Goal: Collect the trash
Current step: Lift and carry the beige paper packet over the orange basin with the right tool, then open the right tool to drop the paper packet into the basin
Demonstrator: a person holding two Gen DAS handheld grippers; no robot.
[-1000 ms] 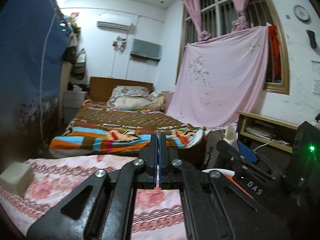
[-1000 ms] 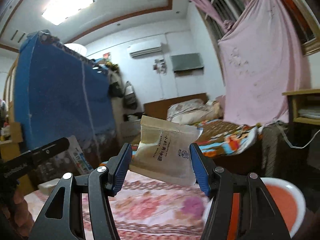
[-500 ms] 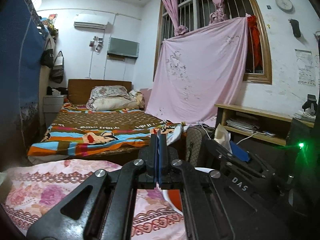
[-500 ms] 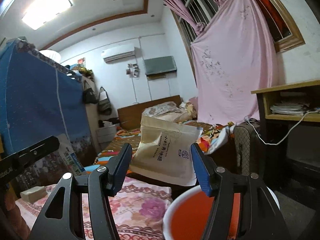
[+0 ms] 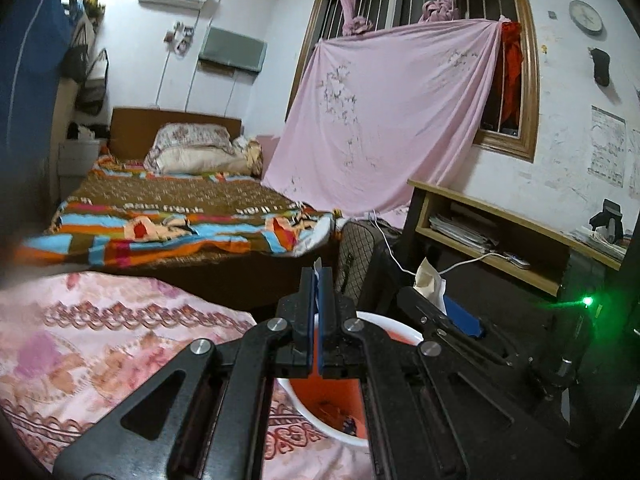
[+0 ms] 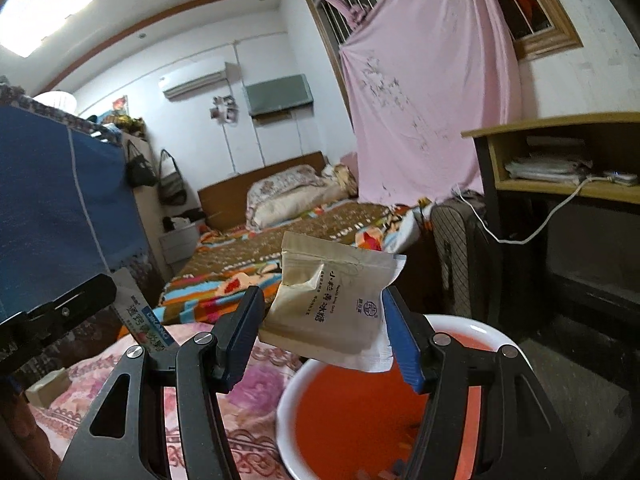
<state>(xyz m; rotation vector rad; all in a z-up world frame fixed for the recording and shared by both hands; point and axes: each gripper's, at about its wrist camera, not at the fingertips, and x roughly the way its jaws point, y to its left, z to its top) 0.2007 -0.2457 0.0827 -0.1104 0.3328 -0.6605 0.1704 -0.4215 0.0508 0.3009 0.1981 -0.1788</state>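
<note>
While we hold a two-finger tool in each hand above the near edge of the pink floral bedspread, both point toward the round orange plastic basin with a white rim that stands just beyond that edge. Our right gripper carries a beige paper pouch printed with dark characters between its blue pads; the right pad presses on the pouch's white sealed corner, the left pad touches its creased side, and the pouch hangs tilted directly over the basin's orange interior. The jaws stand partly apart, spanning the width of the packet.

Our left gripper is clenched tight, its blue pads closed on a thin white and blue packet, of which the left wrist view shows only a sliver poking up between the tips. The right wrist view shows the printed face of that same flat packet beside the black arm of the left tool at the left edge. In the left wrist view the clamped tips sit over the basin's near rim, with a few small dark scraps lying on the basin's floor.

Beyond lie a bed with a striped multicoloured blanket, a pink sheet draped across the window and a low wooden shelf unit with a white cable trailing from it.
</note>
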